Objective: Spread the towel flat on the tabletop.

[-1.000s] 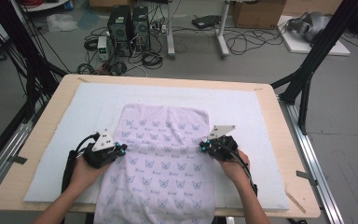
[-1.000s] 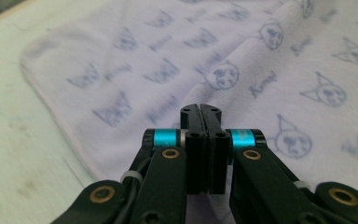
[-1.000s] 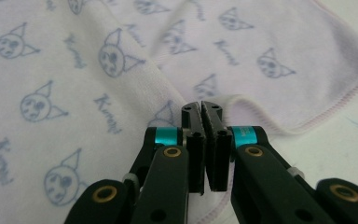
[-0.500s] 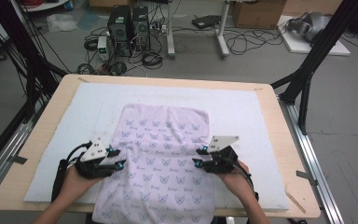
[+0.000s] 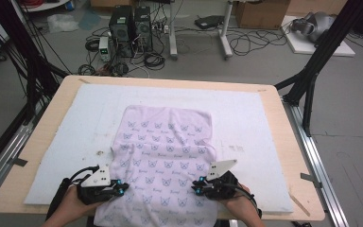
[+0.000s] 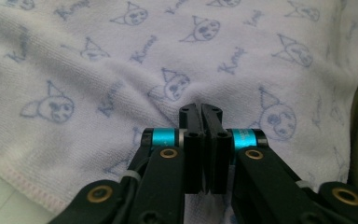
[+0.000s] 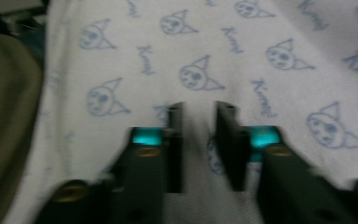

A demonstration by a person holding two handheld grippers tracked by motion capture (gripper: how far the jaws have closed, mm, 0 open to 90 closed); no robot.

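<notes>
Nearest the person, the towel (image 5: 165,142) hangs its near end over the table's front edge, and both grippers sit on it there, one on each side. The left gripper (image 5: 120,188) has just been closing. In its own view the jaws meet with the cloth puckered up into their tips, so it looks clamped on a pinch of towel just in from the left hem. The right gripper (image 5: 196,185) has also just been closing, but its blurred view shows the jaws a little apart with towel in the gap, so the pads do not press yet. The step in hand looks like taking a fresh hold of the near part of the towel on both sides. Beyond the grippers the towel lies flat and fairly smooth on the white mat (image 5: 75,123), its far edge square and about midway up the table (image 5: 52,109). The next move calls for the right jaws to finish pinching. Then both hands should lift evenly and carry the near end toward the far edge, level with each other so the fold lands straight.
</notes>
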